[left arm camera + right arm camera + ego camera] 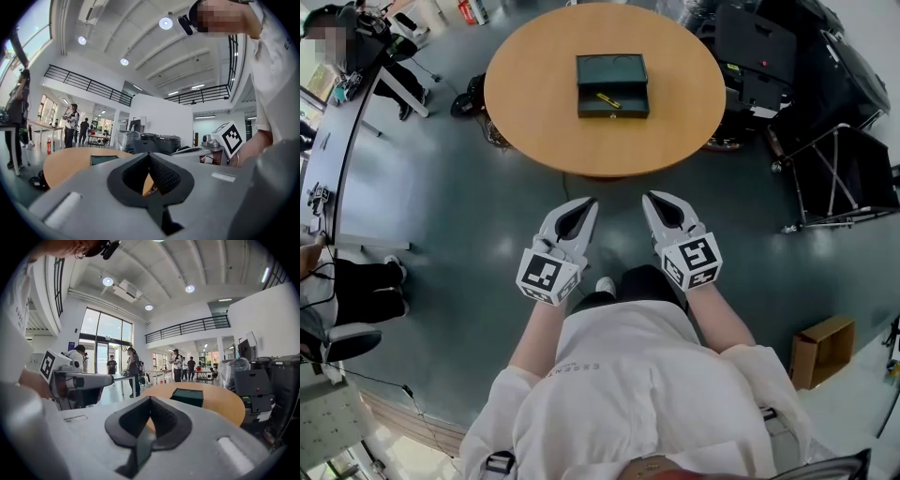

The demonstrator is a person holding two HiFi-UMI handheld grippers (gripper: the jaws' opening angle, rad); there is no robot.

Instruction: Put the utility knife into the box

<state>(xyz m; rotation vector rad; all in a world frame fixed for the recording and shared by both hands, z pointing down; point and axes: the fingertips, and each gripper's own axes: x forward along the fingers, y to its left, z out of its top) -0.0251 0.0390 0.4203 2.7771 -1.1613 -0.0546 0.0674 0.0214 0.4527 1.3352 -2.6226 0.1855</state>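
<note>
Head view shows the left gripper (587, 203) and the right gripper (650, 198) side by side, low before the person, each with jaws pressed together on nothing. Well apart from them, the open box (612, 70) sits at the middle of the round table (534, 117), and the yellow utility knife (607, 97) lies inside it.

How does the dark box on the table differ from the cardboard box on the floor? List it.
The dark box is dark green; the cardboard box is brown. The dark box sits on the round table; the cardboard box on the floor. The dark box lies open with a yellow thing inside; the cardboard box's contents are hidden. Both are rectangular.
</note>
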